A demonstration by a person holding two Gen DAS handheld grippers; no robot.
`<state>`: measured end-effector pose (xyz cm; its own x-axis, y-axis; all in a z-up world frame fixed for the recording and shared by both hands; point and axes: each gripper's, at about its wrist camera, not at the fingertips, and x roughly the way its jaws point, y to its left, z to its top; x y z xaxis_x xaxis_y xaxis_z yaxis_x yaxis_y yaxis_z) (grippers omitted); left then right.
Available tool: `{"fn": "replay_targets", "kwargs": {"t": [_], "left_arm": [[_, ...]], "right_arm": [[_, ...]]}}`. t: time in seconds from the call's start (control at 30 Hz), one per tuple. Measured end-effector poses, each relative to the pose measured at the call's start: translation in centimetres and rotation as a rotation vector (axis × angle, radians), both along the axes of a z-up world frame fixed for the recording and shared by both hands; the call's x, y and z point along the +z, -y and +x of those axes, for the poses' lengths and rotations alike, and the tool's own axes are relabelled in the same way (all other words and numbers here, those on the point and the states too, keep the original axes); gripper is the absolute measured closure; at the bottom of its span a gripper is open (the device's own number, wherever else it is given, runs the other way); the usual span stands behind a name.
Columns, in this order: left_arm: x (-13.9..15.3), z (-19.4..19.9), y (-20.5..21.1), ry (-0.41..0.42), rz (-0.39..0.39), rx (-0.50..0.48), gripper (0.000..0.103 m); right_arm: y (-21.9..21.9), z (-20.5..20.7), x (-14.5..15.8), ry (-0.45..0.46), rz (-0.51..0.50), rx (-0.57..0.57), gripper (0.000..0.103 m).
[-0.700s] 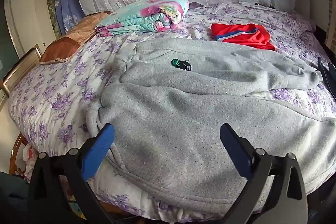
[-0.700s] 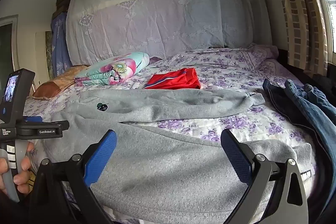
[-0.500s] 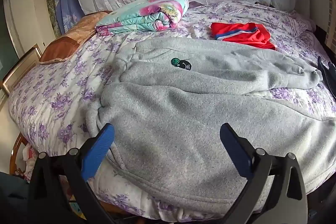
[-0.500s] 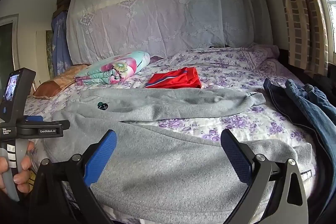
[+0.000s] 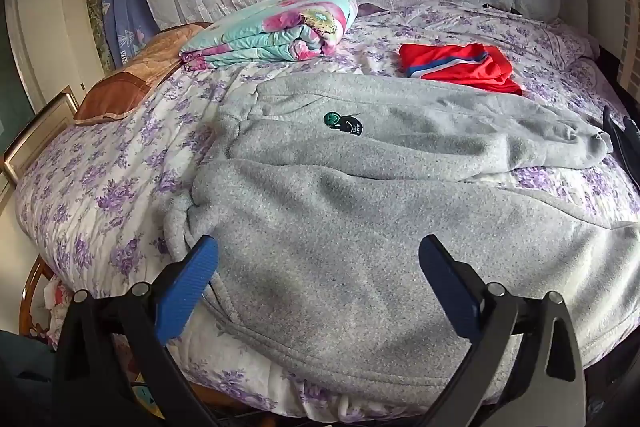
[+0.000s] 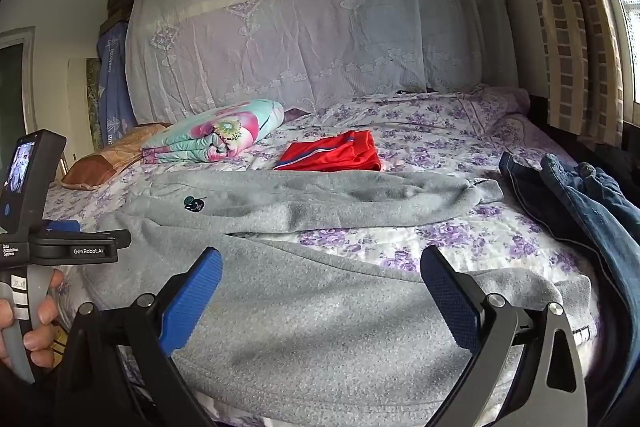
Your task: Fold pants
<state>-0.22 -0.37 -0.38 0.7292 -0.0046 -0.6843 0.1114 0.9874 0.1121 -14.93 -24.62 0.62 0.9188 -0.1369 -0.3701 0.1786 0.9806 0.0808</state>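
Grey fleece pants (image 5: 340,195) lie spread across the bed, legs apart in a V, waist to the left, with a small green logo (image 5: 343,123) on the far leg. They also show in the right wrist view (image 6: 320,307). My left gripper (image 5: 318,267) is open and empty, hovering over the near leg close to the waist. My right gripper (image 6: 320,279) is open and empty over the near leg, toward its cuff. The left gripper's handle (image 6: 36,239) shows at the left of the right wrist view.
A folded floral quilt (image 5: 272,27) and a brown pillow (image 5: 132,83) lie at the head of the bed. Folded red shorts (image 5: 456,67) lie beyond the pants. Blue jeans (image 6: 580,203) lie at the right edge. The bed's near edge drops off below the grippers.
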Motion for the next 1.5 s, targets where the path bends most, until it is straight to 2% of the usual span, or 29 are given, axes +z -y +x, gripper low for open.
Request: {"fn": "replay_targets", "kwargs": {"t": [0.7,1.5], "left_arm": [[-0.4,0.2,-0.21,-0.038,-0.007,-0.001,0.005],[-0.68,0.3,-0.09,-0.034,-0.006,-0.001,0.005]], "right_arm": [[-0.23,-0.04,-0.35,-0.01,-0.009,0.003,0.003],[-0.51,-0.03,-0.33,-0.014,-0.036,0.002,0.003]]}}
